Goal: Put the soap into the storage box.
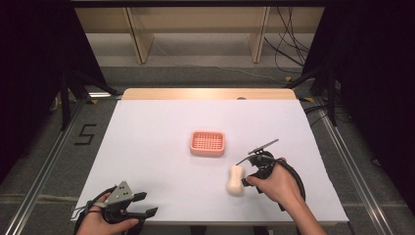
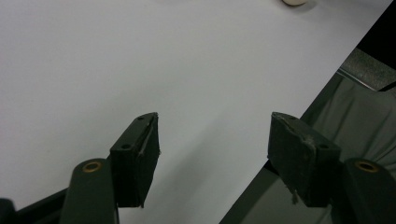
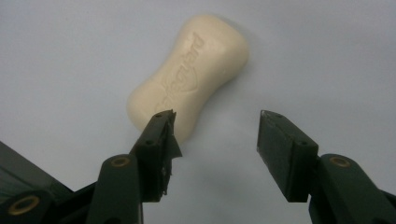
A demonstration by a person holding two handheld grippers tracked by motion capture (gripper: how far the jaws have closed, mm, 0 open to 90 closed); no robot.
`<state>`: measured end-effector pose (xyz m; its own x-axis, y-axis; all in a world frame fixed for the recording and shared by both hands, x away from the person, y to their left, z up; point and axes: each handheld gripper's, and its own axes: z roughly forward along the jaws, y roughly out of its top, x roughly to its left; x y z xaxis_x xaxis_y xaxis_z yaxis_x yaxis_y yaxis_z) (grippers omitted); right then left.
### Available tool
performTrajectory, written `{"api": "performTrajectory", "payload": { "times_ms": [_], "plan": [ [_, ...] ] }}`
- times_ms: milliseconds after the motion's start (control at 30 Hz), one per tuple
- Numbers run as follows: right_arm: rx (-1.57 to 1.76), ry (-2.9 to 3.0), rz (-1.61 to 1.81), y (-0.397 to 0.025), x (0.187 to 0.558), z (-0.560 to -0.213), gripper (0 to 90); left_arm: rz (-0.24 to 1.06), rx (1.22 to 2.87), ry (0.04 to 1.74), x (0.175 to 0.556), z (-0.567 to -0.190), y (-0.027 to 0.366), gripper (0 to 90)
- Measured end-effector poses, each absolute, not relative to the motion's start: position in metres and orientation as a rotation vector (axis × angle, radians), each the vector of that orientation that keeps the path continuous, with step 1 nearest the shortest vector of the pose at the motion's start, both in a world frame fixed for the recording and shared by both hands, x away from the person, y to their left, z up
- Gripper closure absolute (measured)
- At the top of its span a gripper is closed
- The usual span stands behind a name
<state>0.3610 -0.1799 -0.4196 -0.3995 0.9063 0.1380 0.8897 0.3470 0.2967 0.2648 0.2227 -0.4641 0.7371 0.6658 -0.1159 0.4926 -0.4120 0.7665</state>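
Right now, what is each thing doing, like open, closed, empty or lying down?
Cream waisted soap bar: lying flat on the white table, not gripped.
Pink slotted plastic soap dish: upright, empty.
Right gripper: open, jaws by the soap.
Left gripper: open, holding nothing.

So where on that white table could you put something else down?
Most of the white table is bare: the whole left half between the pink soap dish and the left tongs, and the far strip behind the dish. It is crowded near the soap bar, where the right tongs stand open.
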Motion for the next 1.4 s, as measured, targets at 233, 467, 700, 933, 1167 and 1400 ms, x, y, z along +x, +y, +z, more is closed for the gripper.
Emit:
{"api": "performTrajectory", "payload": {
  "times_ms": [233, 467, 700, 933, 1167, 1400],
  "plan": [
    [1.708, 2.497, 0.497, -0.162, 0.369, -0.418, 42.7, 0.269, 2.1, 0.855, 0.264, -0.464, 0.223, 33.6],
    [1.787, 2.454, 0.472, -0.15, 0.38, -0.416, 42.7, 0.251, 2.104, 0.858, 0.264, -0.463, 0.223, 33.6],
    [1.757, 2.466, 0.47, -0.146, 0.388, -0.424, 40.7, 0.239, 2.069, 0.895, 0.263, -0.465, 0.221, 33.6],
    [1.916, 2.443, 0.36, -0.134, 0.389, -0.425, 40.2, 0.252, 2.111, 0.852, 0.264, -0.463, 0.224, 33.6],
    [1.963, 2.412, 0.359, -0.132, 0.391, -0.43, 39.8, 0.255, 2.098, 0.859, 0.264, -0.463, 0.223, 33.6],
    [1.971, 2.415, 0.337, -0.13, 0.393, -0.434, 38.1, 0.247, 2.09, 0.866, 0.263, -0.463, 0.222, 33.6]
  ]
}}
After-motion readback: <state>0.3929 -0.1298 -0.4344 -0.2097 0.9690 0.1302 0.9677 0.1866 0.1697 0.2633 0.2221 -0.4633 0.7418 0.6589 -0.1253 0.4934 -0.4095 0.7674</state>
